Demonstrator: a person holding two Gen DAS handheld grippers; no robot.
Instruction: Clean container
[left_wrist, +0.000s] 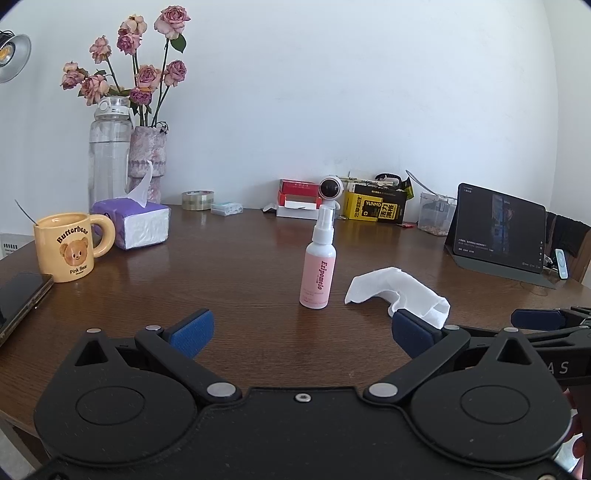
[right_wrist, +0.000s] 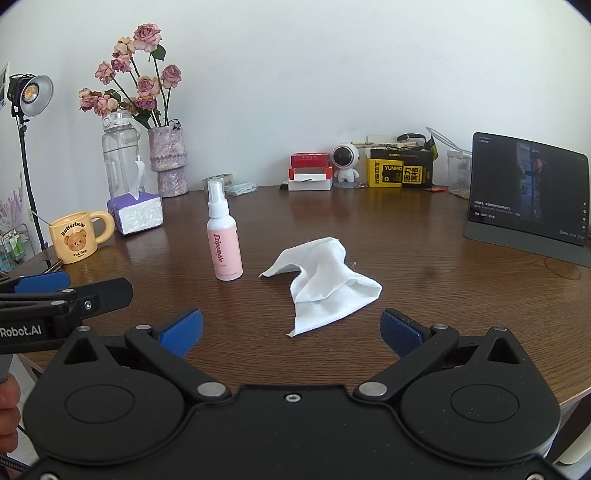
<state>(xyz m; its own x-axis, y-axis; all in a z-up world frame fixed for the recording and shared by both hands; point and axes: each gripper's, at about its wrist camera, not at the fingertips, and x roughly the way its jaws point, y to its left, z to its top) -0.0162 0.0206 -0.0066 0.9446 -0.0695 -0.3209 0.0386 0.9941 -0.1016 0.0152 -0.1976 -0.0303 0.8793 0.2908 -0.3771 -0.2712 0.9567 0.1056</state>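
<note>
Left wrist view: our left gripper (left_wrist: 302, 334) spread wide, holding nothing.
Right wrist view: our right gripper (right_wrist: 291, 330) spread wide too, empty.
Wipe: white cloth (right_wrist: 325, 284) crumpled just ahead.
Container: pink spray bottle (right_wrist: 223, 243) upright on table (right_wrist: 424, 266), just left of cloth.
Far: mug (right_wrist: 75, 236), tablet (right_wrist: 528, 184).

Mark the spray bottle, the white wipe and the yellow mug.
spray bottle (left_wrist: 318, 278), left wrist view, on the pink label area of the body.
white wipe (right_wrist: 325, 284), right wrist view, on the crumpled middle of the cloth.
yellow mug (right_wrist: 75, 238), right wrist view, on the bear print on its front.
</note>
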